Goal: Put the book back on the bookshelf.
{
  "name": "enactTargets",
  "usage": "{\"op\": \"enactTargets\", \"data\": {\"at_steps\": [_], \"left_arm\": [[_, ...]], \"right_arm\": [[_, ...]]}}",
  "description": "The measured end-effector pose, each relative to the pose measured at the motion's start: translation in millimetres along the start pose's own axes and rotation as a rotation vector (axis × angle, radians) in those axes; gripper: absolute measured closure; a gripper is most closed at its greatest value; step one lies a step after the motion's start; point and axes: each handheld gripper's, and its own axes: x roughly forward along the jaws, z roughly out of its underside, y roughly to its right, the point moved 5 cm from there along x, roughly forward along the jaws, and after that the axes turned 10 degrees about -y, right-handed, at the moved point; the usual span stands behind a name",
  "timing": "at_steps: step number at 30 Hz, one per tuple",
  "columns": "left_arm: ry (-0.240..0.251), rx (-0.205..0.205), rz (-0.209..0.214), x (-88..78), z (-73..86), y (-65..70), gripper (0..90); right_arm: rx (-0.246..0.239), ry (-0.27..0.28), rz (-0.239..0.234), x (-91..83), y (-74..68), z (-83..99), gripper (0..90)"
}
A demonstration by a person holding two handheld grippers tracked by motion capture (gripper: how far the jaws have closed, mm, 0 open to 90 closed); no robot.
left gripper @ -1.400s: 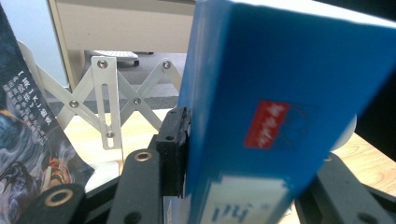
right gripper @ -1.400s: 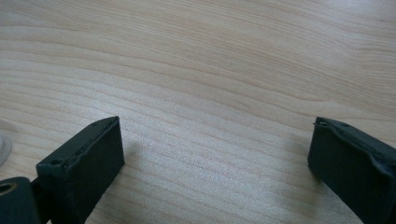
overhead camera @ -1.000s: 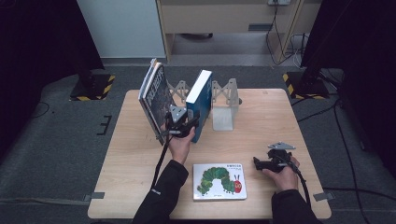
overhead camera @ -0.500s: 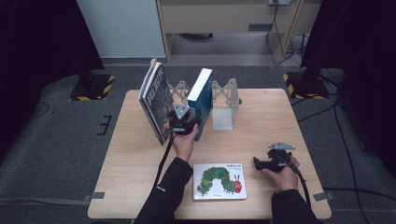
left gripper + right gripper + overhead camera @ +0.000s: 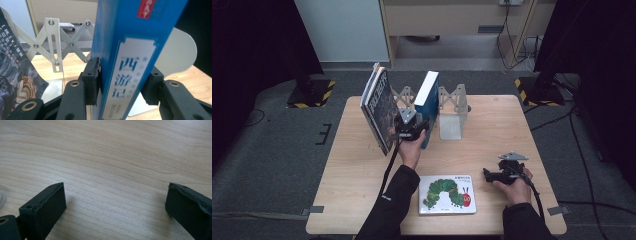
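left tongs (image 5: 411,126) pinching the blue book (image 5: 130,62) by its spine, pads on both covers; book stands upright in the white expanding rack (image 5: 451,107), just right of the leaning dark-cover book (image 5: 379,107). seat it square on the surface (image 5: 492,130) before releasing, keep it vertical, don't nudge the leaner. right tongs (image 5: 115,207) spread, empty, resting low near the caterpillar book (image 5: 447,194).
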Motion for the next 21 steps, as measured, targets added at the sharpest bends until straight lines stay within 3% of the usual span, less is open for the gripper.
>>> {"op": "enactTargets", "data": {"at_steps": [7,12,21], "left_arm": [[0.020,-0.008,0.036,-11.1,16.3,-3.7,56.5],[0.000,0.010,0.023,-9.4,13.3,-2.1,57.3],[-0.025,0.003,0.012,-3.3,8.0,3.1,57.1]], "right_arm": [[0.000,0.000,0.000,0.0,0.0,0.0,3.4],[0.000,0.000,0.000,0.0,-0.1,-0.1,3.4],[0.001,0.000,0.000,0.1,-0.1,-0.1,3.4]]}}
